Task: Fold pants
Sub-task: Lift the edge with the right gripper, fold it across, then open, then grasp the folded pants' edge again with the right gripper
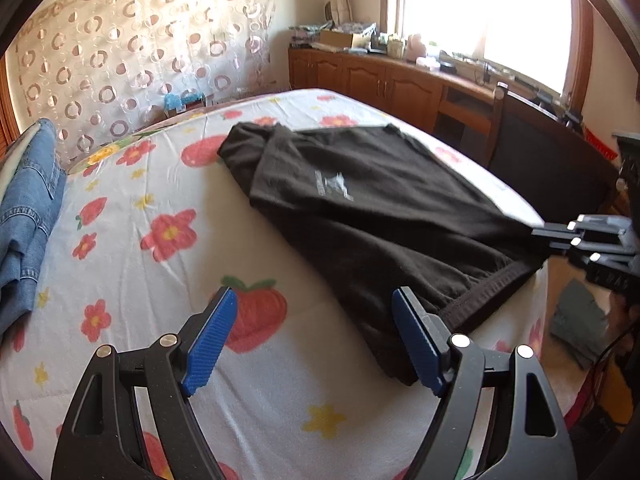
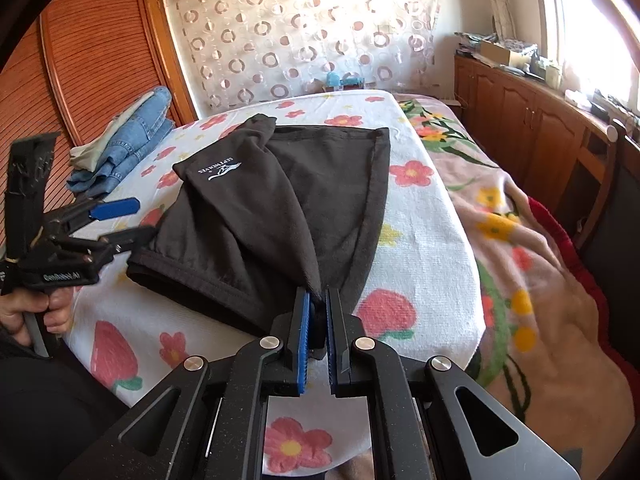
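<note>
soft black pants (image 2: 280, 200) lying rumpled on floral terry sheet (image 2: 420, 240), right gripper (image 2: 316, 312) pinching a fabric corner, left gripper (image 1: 316, 320) spread wide, ribbed blue pads (image 1: 212, 340) bare

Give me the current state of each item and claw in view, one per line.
Black pants: lying on the bed, partly folded, one corner pinched at the near edge.
Right claw: nearly shut, black fabric between its pads.
Left claw: open, empty, beside the pants' hem.
Jeans: bunched in a pile at the far side of the bed.
Bed sheet: spread flat, lightly wrinkled.
</note>
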Available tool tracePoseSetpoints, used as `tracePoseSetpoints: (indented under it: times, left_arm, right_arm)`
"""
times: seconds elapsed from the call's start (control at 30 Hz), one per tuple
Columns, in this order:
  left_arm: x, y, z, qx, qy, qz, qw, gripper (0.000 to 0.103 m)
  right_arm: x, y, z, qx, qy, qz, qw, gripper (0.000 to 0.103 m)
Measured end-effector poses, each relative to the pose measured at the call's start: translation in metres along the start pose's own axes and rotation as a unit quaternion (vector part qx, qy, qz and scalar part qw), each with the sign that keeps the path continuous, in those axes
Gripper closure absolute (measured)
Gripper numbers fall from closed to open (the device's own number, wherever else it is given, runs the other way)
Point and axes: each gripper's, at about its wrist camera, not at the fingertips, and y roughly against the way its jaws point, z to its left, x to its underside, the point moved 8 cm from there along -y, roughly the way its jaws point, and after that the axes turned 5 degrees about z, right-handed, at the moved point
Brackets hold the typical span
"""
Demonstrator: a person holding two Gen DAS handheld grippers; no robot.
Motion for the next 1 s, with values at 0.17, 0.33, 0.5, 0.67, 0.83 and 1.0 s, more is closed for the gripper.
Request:
tracePoseSetpoints:
  times: [0.17,0.33,0.5,0.67,0.83,1.0]
  left_arm:
    - [0.007,-0.006,0.004,-0.001,0.011,0.017,0.9998,0.023]
    - [0.011,-0.005,0.005,0.011,0.023,0.014,0.9996,0.023]
    - [0.005,0.008,0.011,0.017,0.033,-0.008,0.9993,0.023]
    - [-0.006,0.026,0.027,0.015,0.051,-0.035,0.998,0.023]
    - [-0.014,0.041,0.046,-0.001,0.066,-0.059,0.9961,0.017]
    - [-0.017,0.049,0.067,-0.019,0.079,-0.069,0.9943,0.01]
  right_arm:
    - [-0.004,0.01,-0.008,0.011,-0.007,-0.02,1.0,0.069]
    - [-0.009,0.014,-0.013,0.025,-0.006,-0.031,0.999,0.068]
    - [-0.022,0.013,-0.009,0.023,0.003,-0.042,0.999,0.068]
    - [-0.039,0.009,0.006,0.007,0.022,-0.056,0.998,0.064]
    - [-0.055,-0.007,0.024,-0.011,0.041,-0.057,0.997,0.063]
    - [-0.069,-0.024,0.039,-0.029,0.058,-0.054,0.996,0.052]
